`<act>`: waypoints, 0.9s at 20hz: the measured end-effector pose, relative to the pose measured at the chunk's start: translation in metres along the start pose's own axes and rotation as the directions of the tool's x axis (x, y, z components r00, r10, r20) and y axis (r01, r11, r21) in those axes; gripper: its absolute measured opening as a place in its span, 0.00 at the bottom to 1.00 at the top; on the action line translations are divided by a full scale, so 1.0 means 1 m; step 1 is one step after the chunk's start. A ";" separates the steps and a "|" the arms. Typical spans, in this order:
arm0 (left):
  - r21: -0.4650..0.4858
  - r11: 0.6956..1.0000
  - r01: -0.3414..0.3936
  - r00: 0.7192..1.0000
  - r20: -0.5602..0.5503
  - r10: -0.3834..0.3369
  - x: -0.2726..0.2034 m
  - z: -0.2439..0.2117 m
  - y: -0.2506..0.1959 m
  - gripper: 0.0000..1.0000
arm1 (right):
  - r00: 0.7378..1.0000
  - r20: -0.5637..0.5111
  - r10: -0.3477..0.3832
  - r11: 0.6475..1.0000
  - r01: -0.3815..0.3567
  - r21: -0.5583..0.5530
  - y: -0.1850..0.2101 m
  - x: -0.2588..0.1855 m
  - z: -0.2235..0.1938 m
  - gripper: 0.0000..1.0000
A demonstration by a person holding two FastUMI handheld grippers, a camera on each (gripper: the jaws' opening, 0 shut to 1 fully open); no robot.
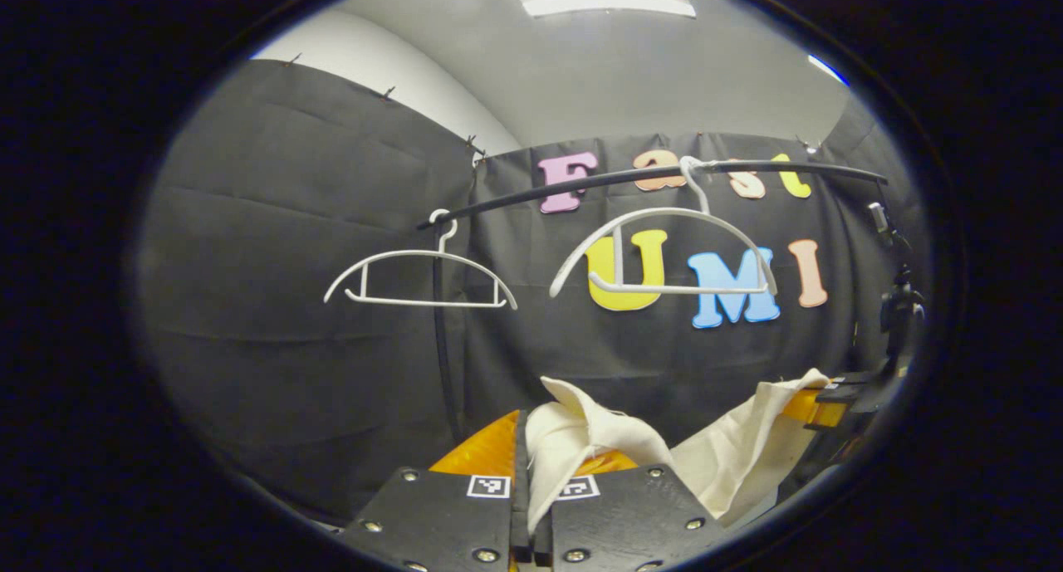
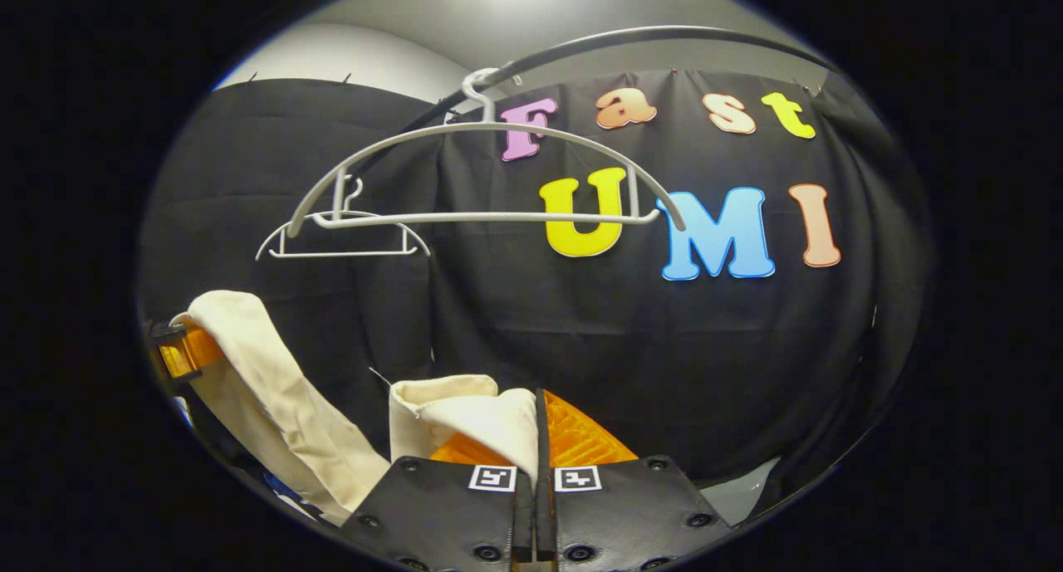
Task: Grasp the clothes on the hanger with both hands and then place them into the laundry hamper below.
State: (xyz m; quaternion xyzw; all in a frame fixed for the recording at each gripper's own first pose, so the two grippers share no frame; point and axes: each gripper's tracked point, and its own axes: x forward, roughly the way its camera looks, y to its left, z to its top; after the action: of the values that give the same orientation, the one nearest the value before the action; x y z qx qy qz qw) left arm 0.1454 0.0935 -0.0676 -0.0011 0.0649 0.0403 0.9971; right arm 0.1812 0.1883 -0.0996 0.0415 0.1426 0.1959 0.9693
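The cream garment is off the two white hangers, which hang bare on the black rail at about twelve o'clock in both views. The left gripper is clenched on one bunched edge of the cloth, and the right gripper is clenched on another fold, so the fabric spans between them, probably to carry it spread and not dragging. The left gripper view shows the other gripper holding the cloth at four o'clock; the right gripper view shows its partner at nine o'clock, and the nearer hanger overlapping the far one. Where the hamper stands I cannot tell.
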 end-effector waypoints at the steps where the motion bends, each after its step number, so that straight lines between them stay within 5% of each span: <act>1: -0.005 1.000 0.017 1.000 -0.003 -0.017 -0.007 -0.001 -0.002 0.04 | 1.000 0.001 0.021 1.000 -0.021 -0.002 0.013 -0.009 -0.001 0.03; 7: -0.019 0.996 0.092 0.995 -0.029 -0.092 -0.045 -0.014 -0.017 0.04 | 0.992 -0.024 0.127 0.992 -0.127 0.030 0.070 -0.045 -0.018 0.00; 12: -0.015 0.991 0.131 0.988 -0.085 -0.131 -0.068 -0.058 -0.025 0.04 | 0.975 -0.094 0.200 0.979 -0.197 0.046 0.106 -0.068 -0.074 0.04; 18: -0.041 0.991 0.126 0.970 -0.202 -0.132 -0.071 -0.147 -0.029 0.04 | 0.961 -0.207 0.183 0.983 -0.179 0.037 0.100 -0.067 -0.150 0.05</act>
State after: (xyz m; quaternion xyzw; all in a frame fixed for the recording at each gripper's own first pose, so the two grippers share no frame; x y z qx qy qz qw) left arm 0.0586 0.0578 -0.2040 -0.0236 0.1660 -0.0242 0.9856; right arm 0.0413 0.2579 -0.2122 0.0424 0.2413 0.2855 0.9265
